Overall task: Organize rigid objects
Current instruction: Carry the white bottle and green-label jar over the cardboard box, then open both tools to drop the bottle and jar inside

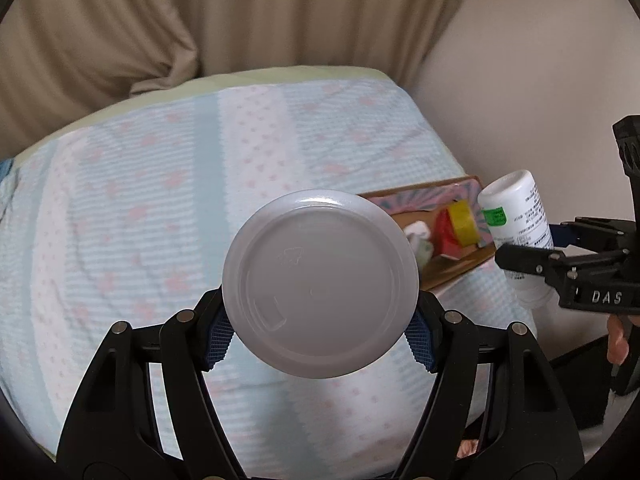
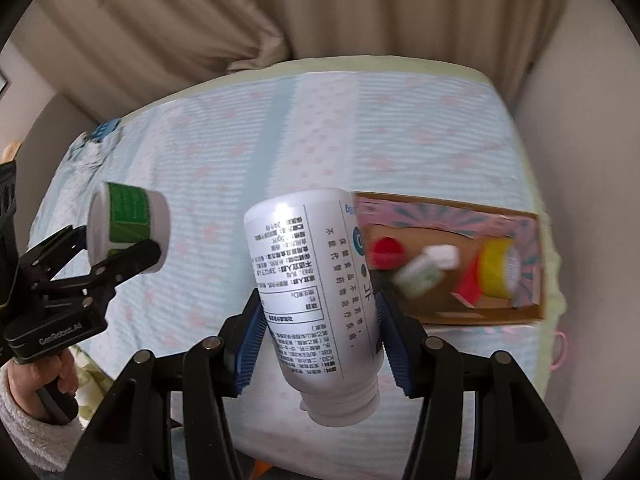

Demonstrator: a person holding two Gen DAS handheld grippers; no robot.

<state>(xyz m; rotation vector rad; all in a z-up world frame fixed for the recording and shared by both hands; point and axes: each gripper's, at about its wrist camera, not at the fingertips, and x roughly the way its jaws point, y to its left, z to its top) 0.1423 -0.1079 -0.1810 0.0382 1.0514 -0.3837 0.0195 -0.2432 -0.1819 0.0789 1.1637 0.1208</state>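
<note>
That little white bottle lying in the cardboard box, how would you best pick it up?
Grip the small white bottle across its round body, coming from above: it lies tilted on its side in the cardboard box, whose walls, and the red cap beside it, block sideways approaches.

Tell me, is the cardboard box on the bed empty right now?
No, the cardboard box already holds several things, among them a red cap, a small white bottle and a yellow-lidded container.

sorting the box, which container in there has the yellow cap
The container at the cardboard box's right end; the others there show red or white caps.
</note>
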